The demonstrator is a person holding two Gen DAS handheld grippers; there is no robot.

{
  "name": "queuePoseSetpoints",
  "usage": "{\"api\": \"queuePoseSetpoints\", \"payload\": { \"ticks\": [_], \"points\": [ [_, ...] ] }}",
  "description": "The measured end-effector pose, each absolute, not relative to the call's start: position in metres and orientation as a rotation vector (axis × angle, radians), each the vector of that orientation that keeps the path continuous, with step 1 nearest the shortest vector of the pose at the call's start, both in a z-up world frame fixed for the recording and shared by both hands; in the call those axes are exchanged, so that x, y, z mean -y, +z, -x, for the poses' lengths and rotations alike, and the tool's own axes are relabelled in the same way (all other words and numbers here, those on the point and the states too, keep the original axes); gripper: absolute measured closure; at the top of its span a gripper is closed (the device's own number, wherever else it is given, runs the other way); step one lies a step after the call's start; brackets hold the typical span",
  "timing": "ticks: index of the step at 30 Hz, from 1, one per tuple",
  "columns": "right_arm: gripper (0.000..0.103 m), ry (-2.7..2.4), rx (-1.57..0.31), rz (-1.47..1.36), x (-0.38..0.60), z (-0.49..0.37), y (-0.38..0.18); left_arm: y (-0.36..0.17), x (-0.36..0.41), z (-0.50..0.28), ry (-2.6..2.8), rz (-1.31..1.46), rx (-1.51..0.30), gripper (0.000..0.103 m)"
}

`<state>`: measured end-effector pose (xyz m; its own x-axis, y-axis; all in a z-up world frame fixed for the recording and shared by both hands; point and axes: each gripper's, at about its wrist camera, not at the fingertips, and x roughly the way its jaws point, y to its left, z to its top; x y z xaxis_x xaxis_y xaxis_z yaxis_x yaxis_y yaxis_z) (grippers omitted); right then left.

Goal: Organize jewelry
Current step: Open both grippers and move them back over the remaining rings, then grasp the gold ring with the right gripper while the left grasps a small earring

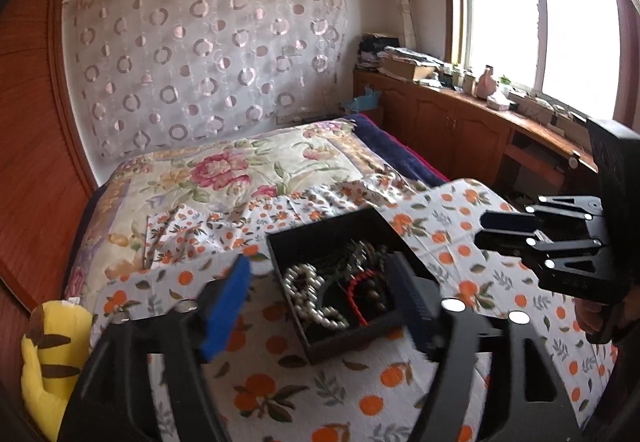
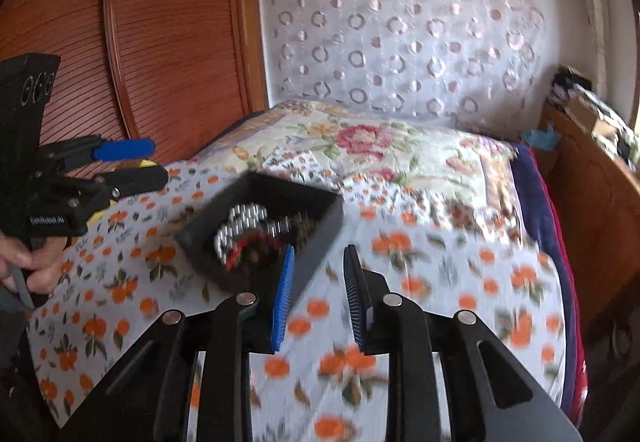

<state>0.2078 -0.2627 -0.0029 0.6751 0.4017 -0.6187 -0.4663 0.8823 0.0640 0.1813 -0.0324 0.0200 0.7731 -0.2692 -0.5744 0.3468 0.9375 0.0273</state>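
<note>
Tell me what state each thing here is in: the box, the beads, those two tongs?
Black box: lidless, resting on the orange-print cloth.
Pearl beads: piled inside the box.
Red bead string: in the box, tangled with the others.
Left tongs: open, holding nothing.
Right tongs: open, holding nothing.

Each wrist view looks forward past its own tongs, close above the bed (image 1: 224,177). Both share the black box (image 1: 320,234) ahead.

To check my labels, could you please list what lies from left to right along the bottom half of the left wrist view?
Yellow plush toy → left gripper's blue pad → black box of jewelry → right gripper.
</note>
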Motion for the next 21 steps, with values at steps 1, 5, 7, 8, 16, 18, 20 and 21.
{"api": "queuePoseSetpoints", "payload": {
  "ticks": [1,5,7,8,16,18,20,21],
  "points": [
    [0.075,0.478,-0.682,0.101,0.267,-0.203,-0.009,0.017,0.036,-0.178,-0.340,-0.142,-0.603,0.026],
    [0.075,0.437,-0.724,0.095,0.282,-0.186,-0.028,0.008,0.051,-0.166,-0.387,-0.160,-0.609,0.011],
    [0.075,0.428,-0.747,0.088,0.287,-0.178,-0.037,0.002,0.059,-0.162,-0.410,-0.165,-0.620,0.008],
    [0.075,0.424,-0.757,0.090,0.289,-0.173,-0.042,-0.002,0.063,-0.160,-0.422,-0.167,-0.630,0.008],
    [0.075,0.459,-0.825,0.106,0.290,-0.135,-0.066,-0.038,0.085,-0.153,-0.455,-0.206,-0.716,0.008],
    [0.075,0.471,-0.837,0.100,0.289,-0.129,-0.068,-0.046,0.087,-0.152,-0.462,-0.206,-0.738,0.008],
    [0.075,0.485,-0.841,0.102,0.286,-0.123,-0.068,-0.055,0.089,-0.152,-0.470,-0.204,-0.765,0.008],
    [0.075,0.494,-0.846,0.104,0.284,-0.120,-0.069,-0.059,0.090,-0.153,-0.473,-0.205,-0.776,0.008]
  ]
}}
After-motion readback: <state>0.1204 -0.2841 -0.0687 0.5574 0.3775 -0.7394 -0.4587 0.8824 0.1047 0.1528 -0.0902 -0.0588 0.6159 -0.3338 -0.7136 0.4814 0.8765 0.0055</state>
